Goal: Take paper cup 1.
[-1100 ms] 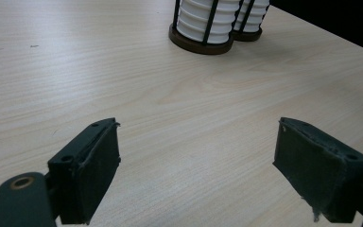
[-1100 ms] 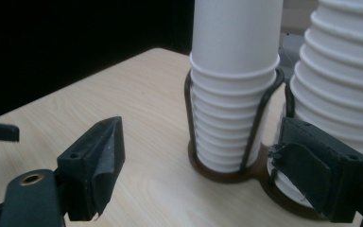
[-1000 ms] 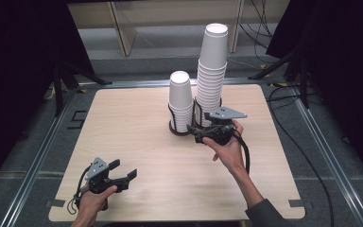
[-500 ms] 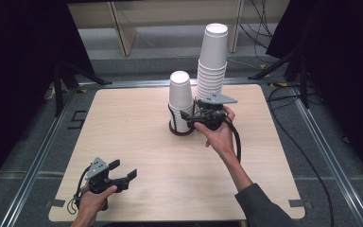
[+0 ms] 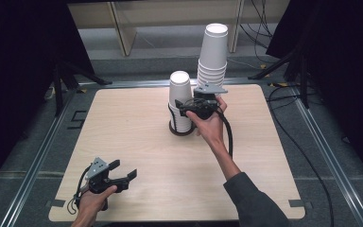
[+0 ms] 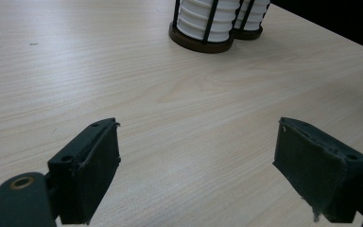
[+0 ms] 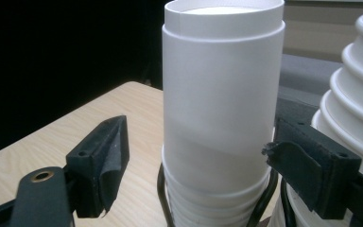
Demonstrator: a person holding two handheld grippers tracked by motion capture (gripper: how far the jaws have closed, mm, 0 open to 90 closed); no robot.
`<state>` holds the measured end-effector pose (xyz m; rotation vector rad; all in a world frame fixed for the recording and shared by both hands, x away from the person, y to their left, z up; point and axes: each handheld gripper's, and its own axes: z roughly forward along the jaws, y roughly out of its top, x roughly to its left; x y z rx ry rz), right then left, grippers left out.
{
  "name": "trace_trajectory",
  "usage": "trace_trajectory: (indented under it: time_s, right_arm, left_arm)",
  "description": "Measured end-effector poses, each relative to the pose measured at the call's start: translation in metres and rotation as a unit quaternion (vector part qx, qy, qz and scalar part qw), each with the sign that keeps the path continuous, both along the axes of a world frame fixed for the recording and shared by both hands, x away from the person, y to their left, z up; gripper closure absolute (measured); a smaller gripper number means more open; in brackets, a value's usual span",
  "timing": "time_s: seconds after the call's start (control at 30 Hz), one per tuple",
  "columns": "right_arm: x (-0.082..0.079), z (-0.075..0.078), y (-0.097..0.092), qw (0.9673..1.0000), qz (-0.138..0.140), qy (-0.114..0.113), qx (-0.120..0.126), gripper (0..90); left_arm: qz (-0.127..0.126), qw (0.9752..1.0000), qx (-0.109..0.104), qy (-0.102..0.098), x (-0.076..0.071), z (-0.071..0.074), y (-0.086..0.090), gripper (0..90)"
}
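Note:
Two stacks of upturned white paper cups stand in dark wire holders at the table's far middle: a short stack and a tall stack to its right. My right gripper hovers at the short stack's right side, above the holder. In the right gripper view its jaws stand open on either side of the short stack's top cup, with a gap at the left pad. My left gripper rests near the front left corner, open and holding nothing.
The holders' round dark bases sit side by side on the light wooden table. A black cable trails from the right gripper along the forearm. Metal rails frame the table, with cables on the floor beyond.
My right gripper has moved left and up, from in front of the tall stack to the short stack's upper part. The left gripper has stayed put.

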<state>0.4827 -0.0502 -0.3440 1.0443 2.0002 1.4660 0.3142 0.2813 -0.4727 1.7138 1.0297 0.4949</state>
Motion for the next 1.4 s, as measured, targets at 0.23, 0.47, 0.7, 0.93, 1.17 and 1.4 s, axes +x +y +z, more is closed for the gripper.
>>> trace_trajectory:
  time_s: [0.23,0.47,0.7,0.93,1.17,1.4]
  right_arm:
    - [0.008,0.002,0.013,0.9996,-0.026,-0.003,-0.004,19.8]
    - [0.017,0.002,0.021,0.9988,-0.047,0.010,-0.006,17.2]
    - [0.024,0.001,0.026,0.9980,-0.063,0.007,-0.010,17.1]
    - [0.028,0.000,0.034,0.9969,-0.077,0.001,-0.015,15.8]
    - [0.032,0.000,0.038,0.9959,-0.089,0.006,-0.014,15.3]
    - [0.034,-0.001,0.039,0.9948,-0.100,0.016,-0.010,16.2]
  left_arm:
    - [0.002,1.0000,-0.001,0.005,-0.001,0.000,-0.001,14.4]
    - [0.010,0.9999,-0.002,0.009,-0.002,0.001,0.000,14.4]
    - [0.006,0.9999,-0.005,0.007,-0.002,0.000,-0.001,14.4]
    - [0.006,1.0000,-0.004,0.005,-0.001,0.000,0.000,14.4]
    - [0.010,0.9999,-0.003,0.009,-0.002,0.001,0.000,14.4]
    - [0.002,1.0000,-0.004,-0.002,0.000,0.000,0.001,14.4]
